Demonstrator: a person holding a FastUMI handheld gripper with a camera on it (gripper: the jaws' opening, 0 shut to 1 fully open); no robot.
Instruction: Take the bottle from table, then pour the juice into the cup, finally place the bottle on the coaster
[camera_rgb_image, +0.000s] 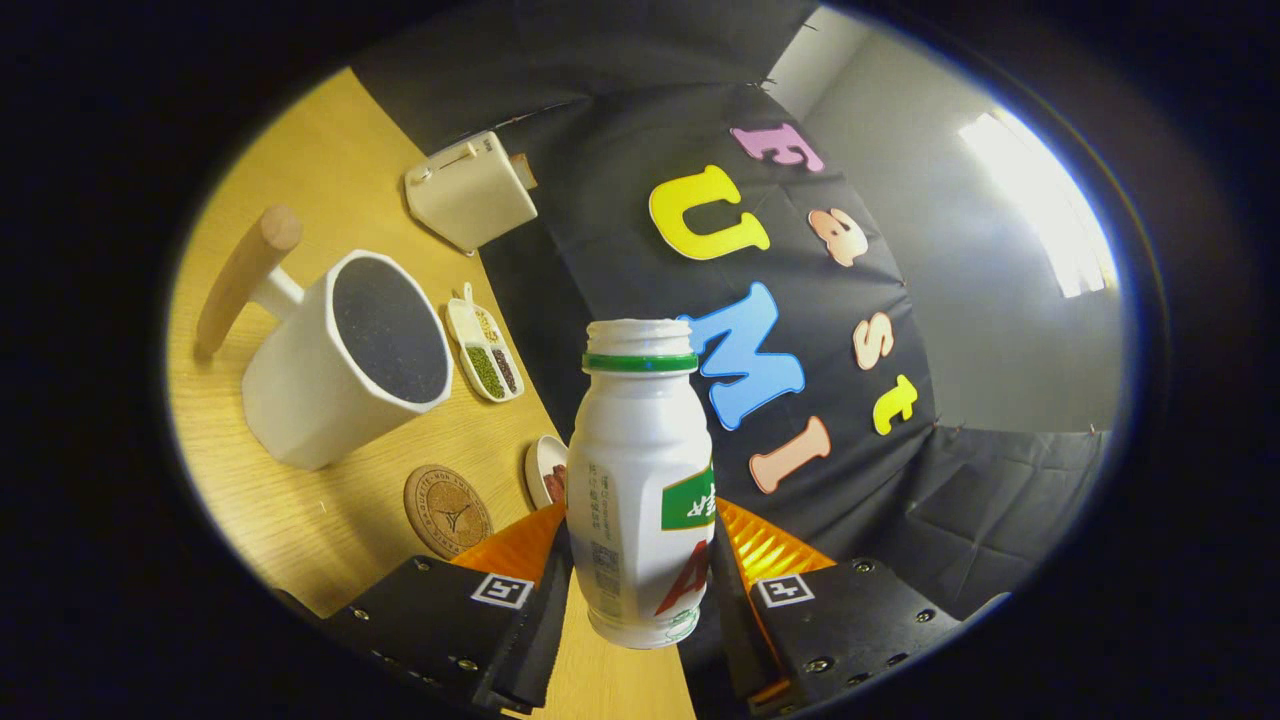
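My gripper (640, 560) is shut on a small white bottle (640, 470) with a green neck ring and a green and red label. The bottle is held clear of the wooden table (330, 170), and the whole scene appears strongly rolled to one side. Beyond the left finger stands a white cup (345, 360) with a dark inside and a wooden handle. A round cork coaster (447, 511) lies on the table between the cup and my left finger, with nothing on it.
A divided white dish (484, 355) with beans lies beyond the cup. A small white plate (546, 470) sits beside the coaster, partly behind the bottle. A cream box-shaped appliance (470, 190) stands at the table's far end.
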